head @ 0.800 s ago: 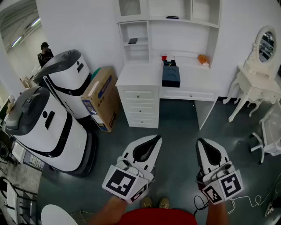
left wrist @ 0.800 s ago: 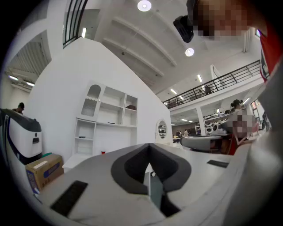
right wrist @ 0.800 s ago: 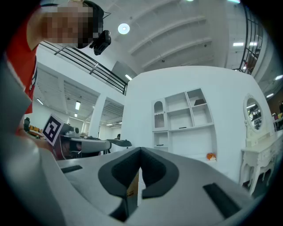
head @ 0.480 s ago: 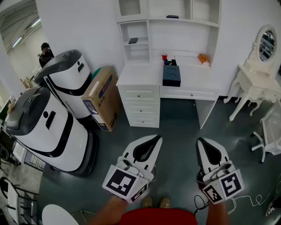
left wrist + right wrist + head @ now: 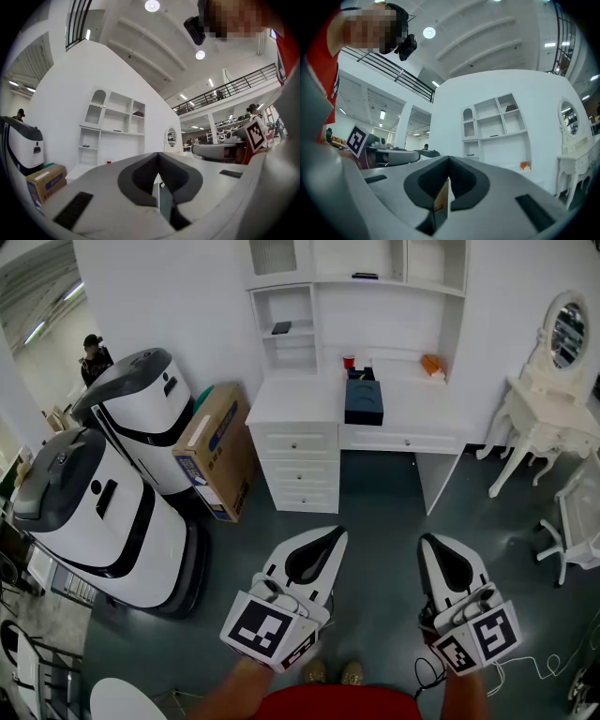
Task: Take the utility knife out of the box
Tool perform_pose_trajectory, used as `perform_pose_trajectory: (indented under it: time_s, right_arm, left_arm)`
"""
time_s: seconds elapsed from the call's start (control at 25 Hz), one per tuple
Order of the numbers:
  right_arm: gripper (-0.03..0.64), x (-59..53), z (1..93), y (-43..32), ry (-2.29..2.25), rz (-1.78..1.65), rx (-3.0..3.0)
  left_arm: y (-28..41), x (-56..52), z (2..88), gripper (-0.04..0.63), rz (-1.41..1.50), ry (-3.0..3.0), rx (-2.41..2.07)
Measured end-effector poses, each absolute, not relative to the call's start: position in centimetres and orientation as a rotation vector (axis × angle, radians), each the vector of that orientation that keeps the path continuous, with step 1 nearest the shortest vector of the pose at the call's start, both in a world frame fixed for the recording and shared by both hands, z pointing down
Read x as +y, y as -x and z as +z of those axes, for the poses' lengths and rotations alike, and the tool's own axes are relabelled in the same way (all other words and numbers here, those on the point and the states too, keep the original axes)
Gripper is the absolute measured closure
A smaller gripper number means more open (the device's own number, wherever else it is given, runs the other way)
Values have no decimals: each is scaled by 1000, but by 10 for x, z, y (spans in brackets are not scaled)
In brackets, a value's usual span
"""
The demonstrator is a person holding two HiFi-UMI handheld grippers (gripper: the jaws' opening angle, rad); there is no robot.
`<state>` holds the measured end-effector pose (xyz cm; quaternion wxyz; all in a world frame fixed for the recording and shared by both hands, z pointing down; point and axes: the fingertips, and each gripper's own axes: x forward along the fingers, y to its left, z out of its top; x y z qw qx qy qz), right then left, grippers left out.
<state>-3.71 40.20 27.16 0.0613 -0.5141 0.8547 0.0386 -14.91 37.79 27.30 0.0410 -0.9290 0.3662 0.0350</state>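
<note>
A dark blue box (image 5: 364, 401) stands on the white desk (image 5: 291, 401) against the far wall. No utility knife shows in any view. My left gripper (image 5: 330, 533) and right gripper (image 5: 433, 540) are held side by side over the grey floor, well short of the desk, both pointing toward it. In the left gripper view the jaws of the left gripper (image 5: 158, 157) meet with nothing between them. In the right gripper view the right gripper (image 5: 448, 159) is likewise shut and empty. A small red cup (image 5: 350, 361) and an orange object (image 5: 432, 366) sit on the desk behind the box.
Two large white and black machines (image 5: 103, 512) stand at the left, with a cardboard carton (image 5: 217, 446) leaning beside them. The desk has a drawer stack (image 5: 300, 470) and shelves above. A white vanity table with a mirror (image 5: 553, 395) is at the right. A person (image 5: 92, 357) stands far left.
</note>
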Motion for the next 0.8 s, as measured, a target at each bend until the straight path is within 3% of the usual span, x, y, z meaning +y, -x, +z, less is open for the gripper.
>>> perform_pose_trajectory:
  time_s: [0.8]
  right_arm:
    - [617,385,269,-14,1508,153,2632]
  left_arm:
    - [109,349,262,584,104,2767,1237]
